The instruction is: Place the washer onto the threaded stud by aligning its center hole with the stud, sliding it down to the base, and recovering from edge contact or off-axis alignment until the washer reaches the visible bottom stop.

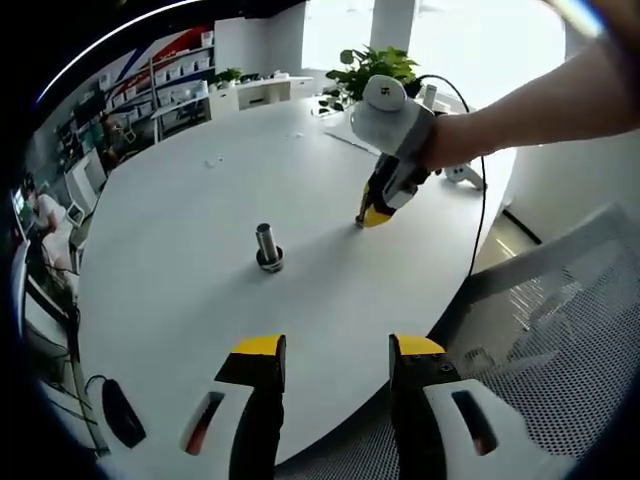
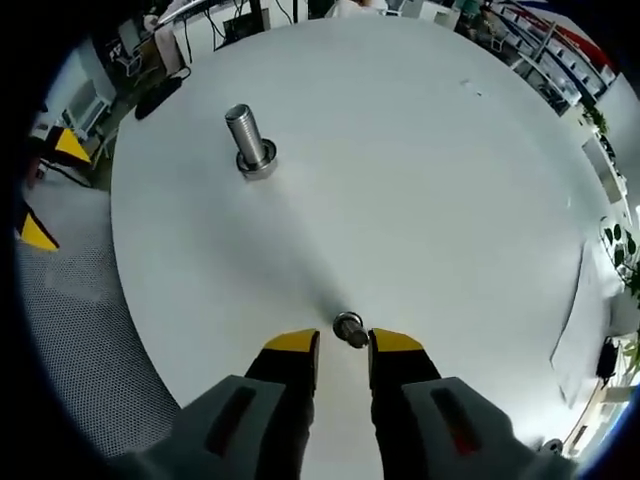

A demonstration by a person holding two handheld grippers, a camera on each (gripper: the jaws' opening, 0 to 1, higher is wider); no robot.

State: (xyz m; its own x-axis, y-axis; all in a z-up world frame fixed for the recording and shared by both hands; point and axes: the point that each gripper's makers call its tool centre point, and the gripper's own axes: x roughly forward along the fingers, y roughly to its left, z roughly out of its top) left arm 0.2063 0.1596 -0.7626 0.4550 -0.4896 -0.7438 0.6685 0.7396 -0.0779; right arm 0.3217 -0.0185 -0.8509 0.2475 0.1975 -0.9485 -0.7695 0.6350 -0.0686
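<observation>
Right gripper point(image 2: 343, 345): its yellow-tipped jaws stand a little apart with the washer point(image 2: 349, 329) between the tips. The washer is a small metal ring lying on the white table point(image 2: 420, 180), just at the front of the tips. The right gripper view does not settle whether the tips touch it; the gap looks slightly wider than the ring, so no firm pinch is seen. In the left gripper view the same gripper point(image 1: 371, 214) comes in from the right, held in a hand point(image 1: 455, 140), tips down at the table surface with something small and dark at the tips, too small to make out.

Left gripper point(image 1: 332, 350): jaws spread wide, nothing between them. It hangs over the near edge of the table point(image 1: 200, 330), well apart from the stud. In the right gripper view two yellow tips at the far left edge are probably this gripper.

Stud point(image 2: 244, 133): a threaded metal post, upright on the table on a round flanged base, well apart from the washer and from both grippers. In the left gripper view the stud point(image 1: 267, 245) stands between the two grippers, nearer the middle of the table. Its shaft is bare; no washer sits on it.

Surroundings: a mesh chair back point(image 1: 560, 330) lies below the table edge beside the left gripper. A black mouse point(image 1: 122, 412) rests near the table rim. A potted plant point(image 1: 372, 70) stands at the far edge, with shelving point(image 1: 160, 85) beyond. A sheet of paper point(image 2: 585, 320) lies near the rim.
</observation>
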